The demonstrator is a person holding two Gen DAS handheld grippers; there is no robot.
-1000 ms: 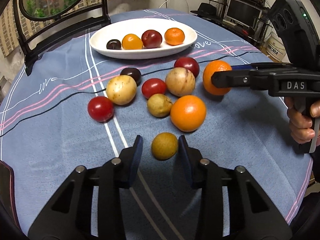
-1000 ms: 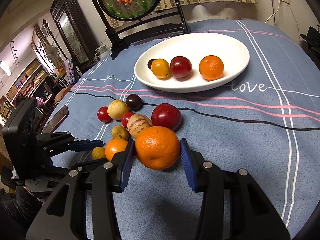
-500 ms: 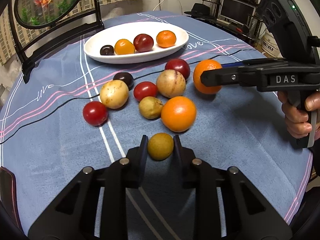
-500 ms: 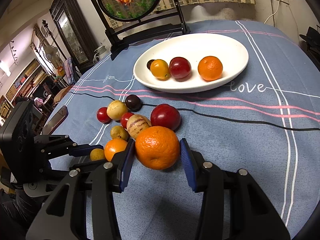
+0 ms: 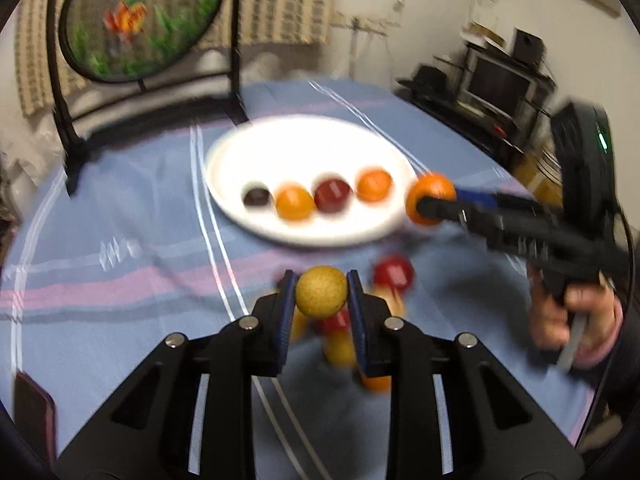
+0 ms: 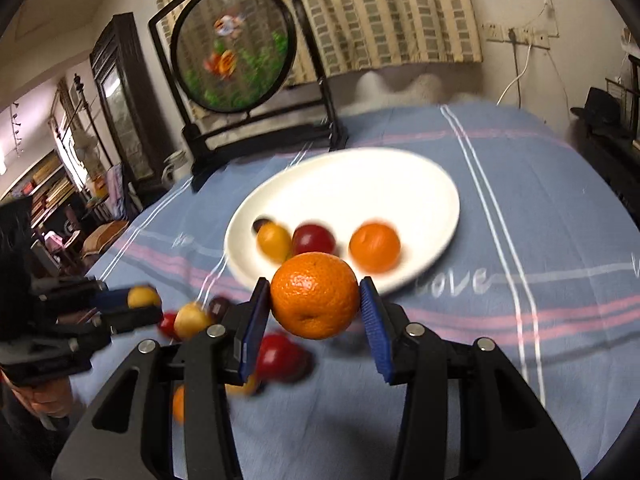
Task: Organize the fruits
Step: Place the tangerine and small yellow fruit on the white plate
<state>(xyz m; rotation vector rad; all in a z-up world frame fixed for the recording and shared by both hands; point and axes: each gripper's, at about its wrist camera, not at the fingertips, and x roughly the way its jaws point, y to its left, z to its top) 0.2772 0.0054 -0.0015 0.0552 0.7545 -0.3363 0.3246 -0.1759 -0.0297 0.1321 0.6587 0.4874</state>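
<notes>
A: What does the left wrist view show?
B: The left tool [image 5: 321, 298] is clamped on a small yellow-brown fruit [image 5: 321, 291], held above the blue surface [image 5: 120, 240]. Beyond it, the white plate [image 5: 280, 148] carries four fruits in a row.
A: And the right wrist view?
B: The right tool [image 6: 315, 306] grips a large orange [image 6: 315, 295] between its blue pads, clear of the surface, just in front of the plate's near rim. Loose fruits lie blurred below, at lower left.
</notes>
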